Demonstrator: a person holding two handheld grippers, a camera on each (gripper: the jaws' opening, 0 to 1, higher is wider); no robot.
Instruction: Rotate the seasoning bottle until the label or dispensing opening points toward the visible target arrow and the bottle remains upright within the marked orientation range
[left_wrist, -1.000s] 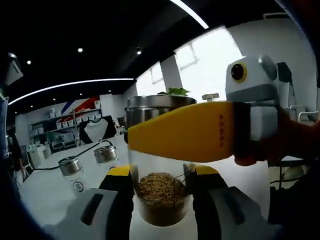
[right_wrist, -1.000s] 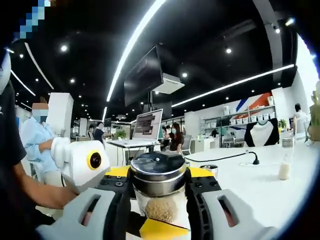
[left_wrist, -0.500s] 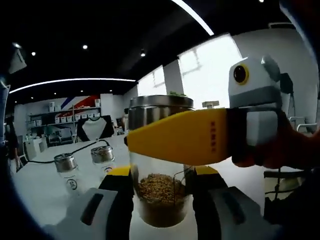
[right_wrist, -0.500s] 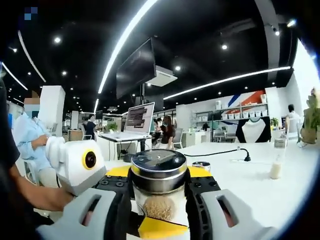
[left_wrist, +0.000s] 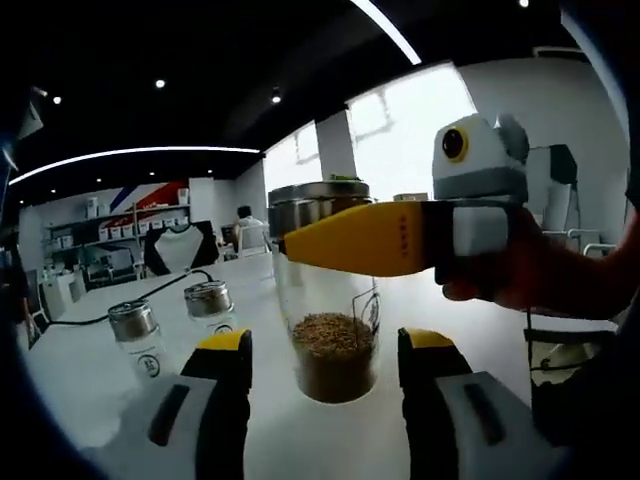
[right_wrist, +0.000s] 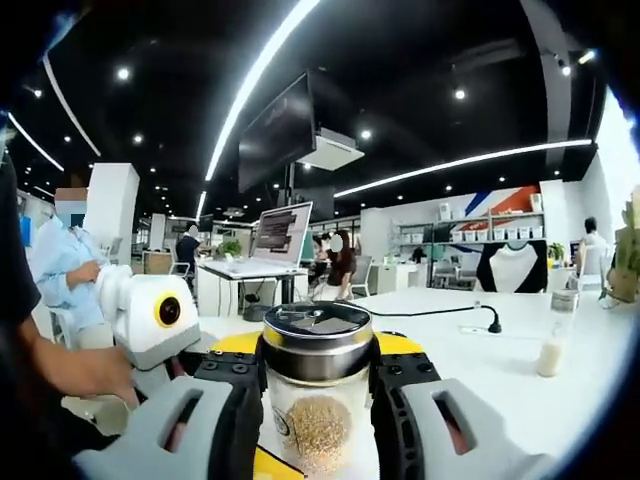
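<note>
The left gripper (left_wrist: 325, 400) has released and backed off, jaws spread; the right gripper (right_wrist: 318, 392) alone clamps the upright steel-capped glass seasoning bottle (left_wrist: 326, 320), ready for rotating.

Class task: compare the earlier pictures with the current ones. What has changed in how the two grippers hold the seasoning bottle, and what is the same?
The left gripper has let go and backed off: its jaws now stand open, clear of the seasoning bottle. The right gripper stays clamped just under the bottle's metal lid, and the bottle stays upright.
</note>
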